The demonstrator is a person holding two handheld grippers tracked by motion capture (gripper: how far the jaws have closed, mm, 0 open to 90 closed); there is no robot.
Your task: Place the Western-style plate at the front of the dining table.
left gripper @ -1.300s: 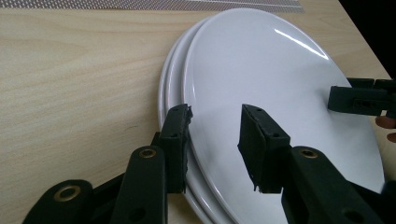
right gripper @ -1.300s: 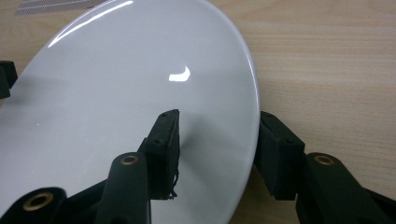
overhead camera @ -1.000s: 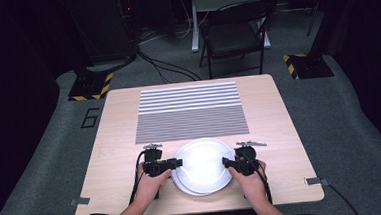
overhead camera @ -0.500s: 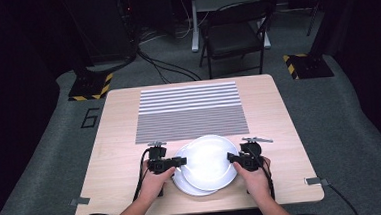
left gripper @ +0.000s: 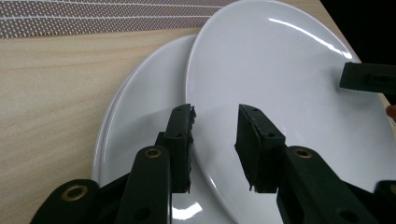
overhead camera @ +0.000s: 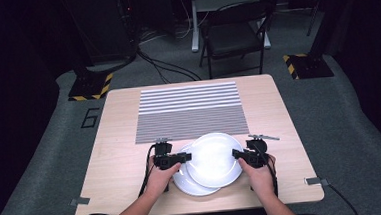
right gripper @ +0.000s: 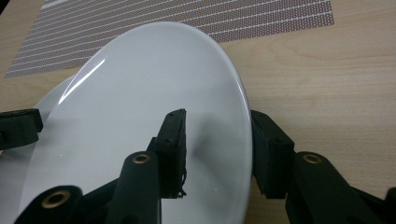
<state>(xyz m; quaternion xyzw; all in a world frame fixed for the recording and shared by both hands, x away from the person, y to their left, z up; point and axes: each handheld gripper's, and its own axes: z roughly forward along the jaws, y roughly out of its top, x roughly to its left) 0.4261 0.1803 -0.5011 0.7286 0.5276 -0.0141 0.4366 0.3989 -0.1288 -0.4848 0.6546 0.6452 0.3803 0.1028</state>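
**Fig. 1.** Glossy white round ceramic plate (overhead camera: pixel 214 158) clamped at 2 opposite rim points, just above the pale wooden table (overhead camera: pixel 116 157).

The left gripper (overhead camera: pixel 187 158) is closed on the left rim. The right gripper (overhead camera: pixel 235 155), its jaws having just been closing, pinches the right rim. The plate overlaps a lower white plate (overhead camera: pixel 183 180). We judge the glazed rim could slip from either narrow pinch and chip both plates.

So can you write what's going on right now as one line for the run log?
top plate: lifted off bottom plate, shifted toward striped mat | left gripper: shut on top plate | right gripper: closing on top plate
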